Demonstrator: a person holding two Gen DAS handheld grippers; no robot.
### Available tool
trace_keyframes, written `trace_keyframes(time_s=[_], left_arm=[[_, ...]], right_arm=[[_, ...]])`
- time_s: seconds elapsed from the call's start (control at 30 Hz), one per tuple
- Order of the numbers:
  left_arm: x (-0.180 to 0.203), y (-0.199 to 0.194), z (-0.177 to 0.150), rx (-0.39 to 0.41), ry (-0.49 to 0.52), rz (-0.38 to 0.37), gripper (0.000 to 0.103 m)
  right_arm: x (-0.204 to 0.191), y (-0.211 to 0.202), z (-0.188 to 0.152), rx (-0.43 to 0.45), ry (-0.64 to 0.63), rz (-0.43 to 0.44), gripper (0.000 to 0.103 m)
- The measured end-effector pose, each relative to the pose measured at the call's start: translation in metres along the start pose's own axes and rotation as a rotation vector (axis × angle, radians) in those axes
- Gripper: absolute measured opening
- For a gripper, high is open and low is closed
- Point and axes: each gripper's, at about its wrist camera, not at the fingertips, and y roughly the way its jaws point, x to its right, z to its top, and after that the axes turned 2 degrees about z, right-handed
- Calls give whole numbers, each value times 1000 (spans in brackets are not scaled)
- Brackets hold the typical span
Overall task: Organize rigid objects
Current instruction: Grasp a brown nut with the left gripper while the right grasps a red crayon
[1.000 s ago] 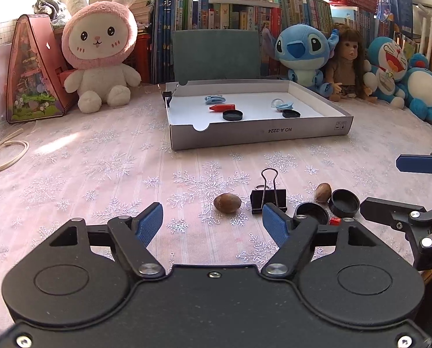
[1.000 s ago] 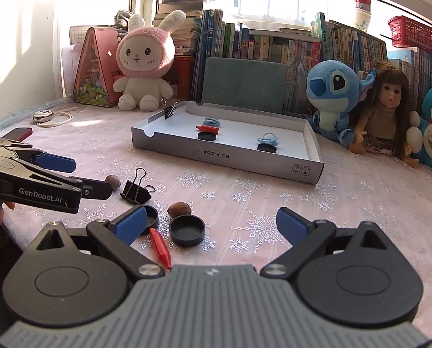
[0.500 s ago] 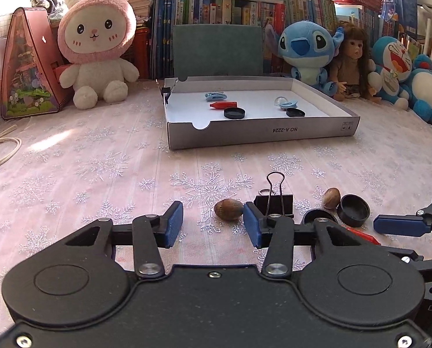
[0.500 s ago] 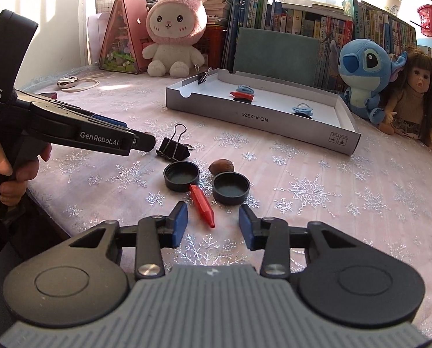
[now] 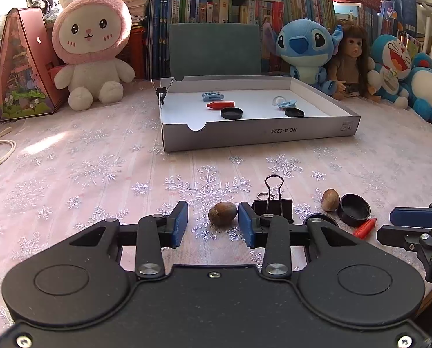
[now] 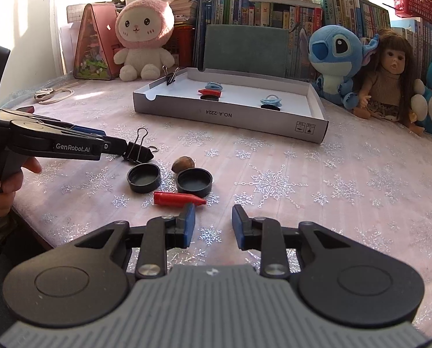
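A brown nut (image 5: 222,214) lies on the tablecloth between the tips of my left gripper (image 5: 212,212). Its jaws are closing and the left pad (image 5: 178,223) is still apart from the nut. To the right lie a black binder clip (image 5: 272,206), a second nut (image 5: 330,199), two black caps (image 5: 355,209) and a red crayon (image 6: 178,198). My right gripper (image 6: 211,216) hovers just short of the crayon. Its jaws stand narrowly apart with nothing between them. The white box (image 5: 259,136) farther back holds a crayon, caps and blue clips.
Plush toys, a doll (image 6: 387,75) and books line the back edge. A pink house-shaped case (image 5: 21,66) stands at the far left, with a cord (image 5: 1,150) beside it. A hand (image 6: 1,185) holds the left gripper (image 6: 120,146) by the table's near edge.
Both grippers' jaws have narrowed a lot. The left gripper has come up to the nut, now between its tips. In the right wrist view the crayon has shifted from pointing away to lying crosswise.
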Motion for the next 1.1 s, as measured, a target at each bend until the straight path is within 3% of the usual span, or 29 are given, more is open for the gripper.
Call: trace_keyframes(time_s=[0.07,0.27,0.73,0.8,0.93,1.1], left_arm=[[0,0,0,1,0,4,36],[4,2,-3,13,14,7,34],[7,4,-4,16,19,0,26],[8,4,-4,16,11,-2,20],[8,3,-3,15,7,-3,20],[8,1,-1,13,4,-6,20]], right_arm=[[-4,-1,0,4,12,18,54],[-23,6,-1,32,2,4,65],[-31,16,1,38,11,-42,65],[-32,17,1,37,8,-41,64],[-32,16,1,35,0,-41,52],[-34,13,2,38,-27,-44,51]])
